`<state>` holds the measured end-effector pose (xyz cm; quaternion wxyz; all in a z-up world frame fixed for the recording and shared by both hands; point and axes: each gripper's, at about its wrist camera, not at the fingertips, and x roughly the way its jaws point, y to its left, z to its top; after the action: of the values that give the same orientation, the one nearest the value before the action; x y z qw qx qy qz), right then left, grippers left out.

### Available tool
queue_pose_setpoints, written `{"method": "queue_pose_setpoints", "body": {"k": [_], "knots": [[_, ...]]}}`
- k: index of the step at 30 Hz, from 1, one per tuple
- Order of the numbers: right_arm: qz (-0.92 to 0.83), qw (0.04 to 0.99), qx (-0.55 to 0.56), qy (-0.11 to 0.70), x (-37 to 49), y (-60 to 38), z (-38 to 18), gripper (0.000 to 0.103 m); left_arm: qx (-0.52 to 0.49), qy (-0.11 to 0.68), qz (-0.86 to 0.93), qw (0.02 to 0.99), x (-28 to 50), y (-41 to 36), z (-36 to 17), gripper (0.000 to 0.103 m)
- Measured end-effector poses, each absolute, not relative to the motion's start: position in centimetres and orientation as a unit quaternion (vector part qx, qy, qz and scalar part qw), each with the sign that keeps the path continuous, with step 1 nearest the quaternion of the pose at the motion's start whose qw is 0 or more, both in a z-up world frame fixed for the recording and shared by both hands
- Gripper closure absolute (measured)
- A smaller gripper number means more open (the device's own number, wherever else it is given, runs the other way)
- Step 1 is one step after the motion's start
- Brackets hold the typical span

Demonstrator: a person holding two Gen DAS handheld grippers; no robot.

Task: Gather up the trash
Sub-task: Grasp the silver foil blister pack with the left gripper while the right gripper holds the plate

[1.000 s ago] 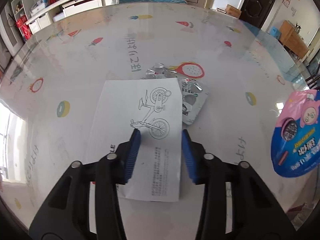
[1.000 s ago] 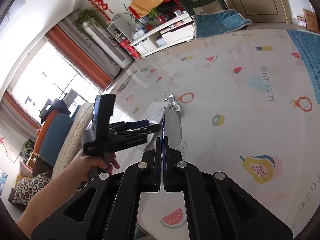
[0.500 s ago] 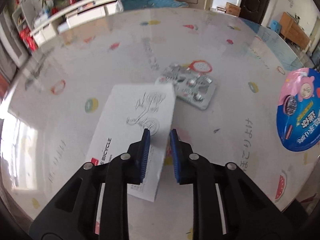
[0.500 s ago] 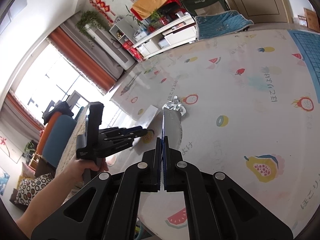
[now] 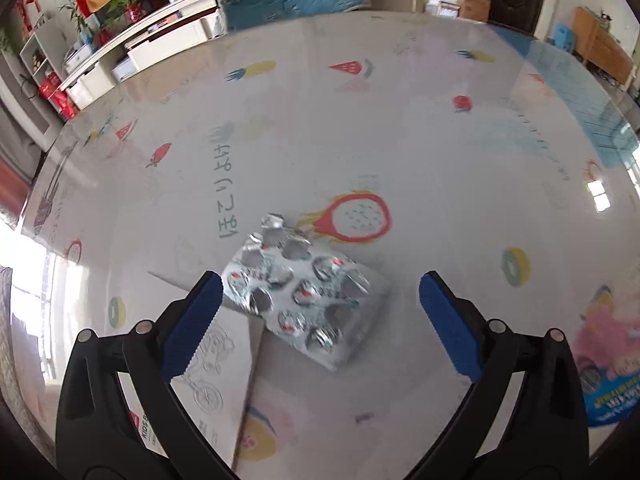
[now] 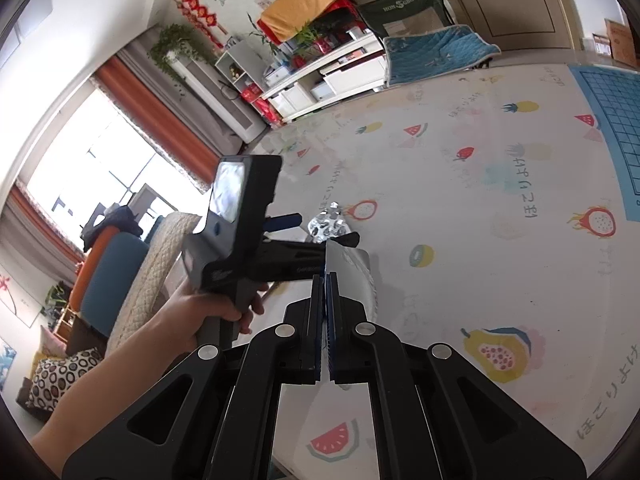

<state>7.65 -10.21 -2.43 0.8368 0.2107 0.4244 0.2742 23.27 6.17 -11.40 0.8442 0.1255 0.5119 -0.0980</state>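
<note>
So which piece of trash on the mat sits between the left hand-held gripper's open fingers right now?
The silver foil blister pack. It lies between the opening left hand-held gripper. The white bicycle leaflet lies under its left finger, and the blue snack wrapper is off right.

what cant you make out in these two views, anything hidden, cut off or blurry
- Left wrist view: the white bicycle leaflet is partly hidden behind the opening left tool, its red print cut short.
- Left wrist view: the silver blister pack is motion-blurred; its lettering is unreadable.
- Left wrist view: the pink and blue wrapper runs off the right edge.
- Right wrist view: what the shut right tool pinches appears edge-on, unidentifiable.
</note>
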Motion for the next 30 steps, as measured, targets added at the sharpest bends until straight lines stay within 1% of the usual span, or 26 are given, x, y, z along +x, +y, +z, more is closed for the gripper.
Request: {"method": "queue_pose_setpoints", "body": {"k": [3,6,7,8,9,11,13,15,18,19,23,24,26,29,30], "knots": [[0.276,0.836,0.211,0.424,7.7,-10.5,-2.6,0.099,0.134,0.507,-0.094,0.846,24.4,6.5,-11.5,0.007],[0.279,0.835,0.212,0.423,7.7,-10.6,-2.7,0.099,0.110,0.534,-0.121,0.829,25.1,7.1,-12.2,0.006],[0.280,0.835,0.213,0.423,7.8,-10.6,-2.8,0.099,0.100,0.529,-0.128,0.833,25.2,7.5,-12.2,0.007],[0.281,0.835,0.214,0.422,7.8,-10.6,-2.8,0.099,0.096,0.533,-0.126,0.831,25.3,7.5,-12.4,0.005],[0.282,0.835,0.213,0.422,7.8,-10.6,-2.7,0.099,0.076,0.536,-0.131,0.831,25.4,7.9,-12.5,0.006],[0.283,0.835,0.213,0.421,7.7,-10.5,-2.6,0.099,0.077,0.530,-0.139,0.833,25.0,8.1,-12.6,0.007],[0.283,0.835,0.211,0.422,7.6,-10.4,-2.7,0.099,0.081,0.525,-0.145,0.835,24.6,8.2,-12.5,0.013],[0.283,0.835,0.212,0.423,7.6,-10.3,-2.7,0.099,0.083,0.527,-0.147,0.833,24.3,8.4,-12.3,0.017],[0.282,0.835,0.214,0.420,7.6,-10.3,-2.6,0.099,0.085,0.523,-0.151,0.835,23.9,8.5,-11.9,0.031],[0.282,0.835,0.216,0.420,7.5,-10.3,-2.6,0.099,0.088,0.523,-0.151,0.834,23.6,8.5,-11.9,0.033],[0.280,0.836,0.217,0.419,7.4,-10.3,-2.4,0.099,0.084,0.509,-0.156,0.842,23.3,8.8,-10.8,0.033],[0.279,0.837,0.216,0.419,7.4,-10.3,-2.3,0.099,0.080,0.505,-0.160,0.844,23.1,8.9,-10.5,0.036],[0.281,0.836,0.219,0.418,7.4,-10.2,-2.2,0.099,0.074,0.500,-0.165,0.847,23.0,9.0,-9.8,0.037],[0.283,0.834,0.219,0.420,7.5,-9.8,-2.3,0.100,0.083,0.497,-0.173,0.846,22.5,8.6,-9.6,0.047],[0.283,0.834,0.219,0.420,7.4,-9.7,-2.3,0.100,0.083,0.495,-0.177,0.847,22.4,8.6,-9.5,0.052]]}}
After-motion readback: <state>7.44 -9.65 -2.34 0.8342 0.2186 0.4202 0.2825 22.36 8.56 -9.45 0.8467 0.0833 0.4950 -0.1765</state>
